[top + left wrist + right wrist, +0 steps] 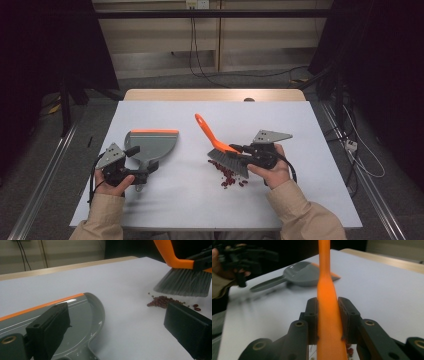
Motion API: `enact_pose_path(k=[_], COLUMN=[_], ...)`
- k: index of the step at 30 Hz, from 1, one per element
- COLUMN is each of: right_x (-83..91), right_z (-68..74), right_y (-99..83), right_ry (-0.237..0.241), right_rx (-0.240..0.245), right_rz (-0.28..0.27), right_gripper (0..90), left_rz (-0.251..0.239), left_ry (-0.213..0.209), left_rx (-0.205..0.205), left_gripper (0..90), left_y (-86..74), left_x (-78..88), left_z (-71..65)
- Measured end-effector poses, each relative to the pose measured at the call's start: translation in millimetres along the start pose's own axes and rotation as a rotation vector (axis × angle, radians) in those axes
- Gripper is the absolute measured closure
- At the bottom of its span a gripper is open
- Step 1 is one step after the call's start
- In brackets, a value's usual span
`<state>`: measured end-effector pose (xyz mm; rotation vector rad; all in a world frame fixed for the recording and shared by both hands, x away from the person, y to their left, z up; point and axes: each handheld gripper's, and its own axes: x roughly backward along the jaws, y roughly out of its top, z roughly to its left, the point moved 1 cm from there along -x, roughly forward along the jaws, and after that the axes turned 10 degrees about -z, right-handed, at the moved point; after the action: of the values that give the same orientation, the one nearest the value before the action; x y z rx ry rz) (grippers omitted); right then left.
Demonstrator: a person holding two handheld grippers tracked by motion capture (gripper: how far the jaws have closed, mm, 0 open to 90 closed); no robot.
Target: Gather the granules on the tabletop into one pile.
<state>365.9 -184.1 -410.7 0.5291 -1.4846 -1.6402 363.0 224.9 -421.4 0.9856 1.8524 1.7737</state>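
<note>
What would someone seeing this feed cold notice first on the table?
Most likely the orange-handled brush, clamped at its handle in the right gripper right of the table's middle, its grey bristles just above a small heap of red beans. Next, the grey dustpan with its orange front edge, lying flat on the left of the white table, with the left gripper open over its handle end.

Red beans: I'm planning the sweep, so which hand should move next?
Probably right: its claw already clamps the brush beside the red beans; the left claw is open at the dustpan.
</note>
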Motion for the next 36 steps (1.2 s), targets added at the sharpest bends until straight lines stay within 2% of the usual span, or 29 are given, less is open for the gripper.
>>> enact_pose_path(k=[2, 4, 8, 9, 11, 13, 15, 17, 19, 25, 29, 36], right_x=[-1.1, -1.8, -3.1, -3.6, -4.6, -4.8, -4.6, -4.4, -4.7, -7.6, -11.5, -14.5], right_z=[0.4, 0.1, -1.1, -1.6, -3.2, -5.2, -7.2, -8.5, -7.4, -6.9, -8.4, -18.4], right_y=[-0.6, -1.2, -3.5, -4.5, -7.9, -11.2, -13.2, -15.2, -15.9, -20.0, -25.6, -23.9], right_ry=[0.057, 0.098, 0.206, 0.212, 0.267, 0.299, 0.31, 0.341, 0.376, 0.443, 0.487, 0.493], right_rx=[0.008, -0.007, 0.009, 0.011, 0.029, 0.03, 0.038, 0.019, 0.024, 0.035, 0.065, 0.143], right_rz=[0.024, 0.032, 0.066, 0.076, 0.107, 0.118, 0.135, 0.133, 0.135, 0.139, 0.161, 0.143], right_gripper=[71.5, 71.6, 71.6, 71.5, 71.6, 71.6, 71.6, 71.6, 71.6, 71.6, 71.6, 71.6], left_rz=[0.0, 0.002, 0.001, 0.002, 0.002, 0.0, 0.006, 0.007, 0.007, 0.009, 0.006, 0.006], left_ry=[-0.001, -0.001, 0.002, 0.002, 0.001, 0.001, 0.003, 0.001, 0.001, 0.002, 0.005, 0.008], left_rx=[0.001, 0.0, 0.003, 0.005, 0.004, 0.005, 0.004, 0.005, 0.008, 0.006, 0.01, 0.01], left_gripper=[6.2, 6.3, 6.3, 6.3, 6.2, 6.2, 6.2, 6.2, 6.2, 6.2, 6.2, 6.3], left_y=[-0.3, -0.4, -0.6, -0.9, -0.9, -0.9, -1.2, -1.5, -2.0, -2.1, -2.4, -2.2], left_x=[-0.4, -0.3, -0.3, -0.5, -0.3, -0.2, -0.4, -0.7, -1.0, -1.0, -0.8, -0.6], left_z=[0.0, 0.1, 0.2, 0.2, 0.5, 0.7, 1.0, 1.1, 1.3, 1.4, 2.0, 1.9])
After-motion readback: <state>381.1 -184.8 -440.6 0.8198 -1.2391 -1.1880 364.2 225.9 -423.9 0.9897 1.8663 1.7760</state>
